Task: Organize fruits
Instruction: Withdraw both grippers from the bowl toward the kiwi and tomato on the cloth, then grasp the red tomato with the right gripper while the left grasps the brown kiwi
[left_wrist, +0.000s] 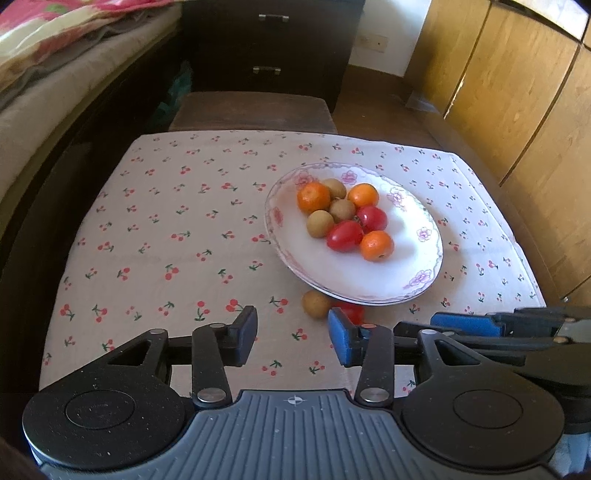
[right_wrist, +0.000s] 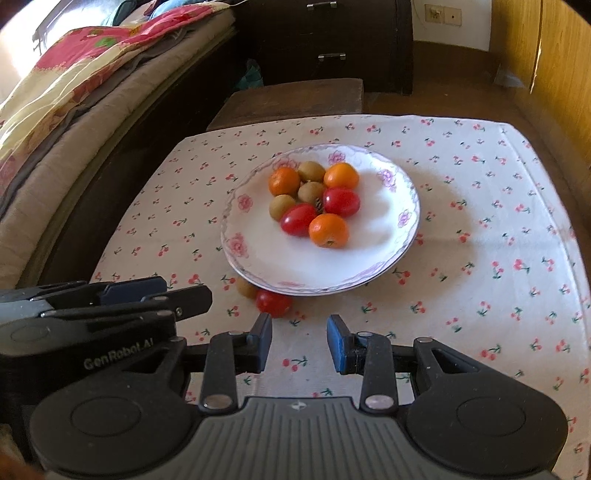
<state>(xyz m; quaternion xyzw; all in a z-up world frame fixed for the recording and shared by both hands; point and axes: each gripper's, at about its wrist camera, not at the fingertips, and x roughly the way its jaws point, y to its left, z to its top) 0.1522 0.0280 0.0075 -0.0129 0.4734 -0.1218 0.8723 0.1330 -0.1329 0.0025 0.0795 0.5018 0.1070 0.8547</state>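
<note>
Both tongs sit low over the counter (right_wrist: 480, 229), side by side. The left tongs (left_wrist: 293, 338) and right tongs (right_wrist: 300, 341) are both parted with nothing between them. Just past them, a red tomato (right_wrist: 274, 302) and a brown fruit (right_wrist: 246, 287) lie on the cloth against the plate (right_wrist: 258, 266). Further back, oranges, tomatoes and brown fruits are bunched on that plate.
</note>
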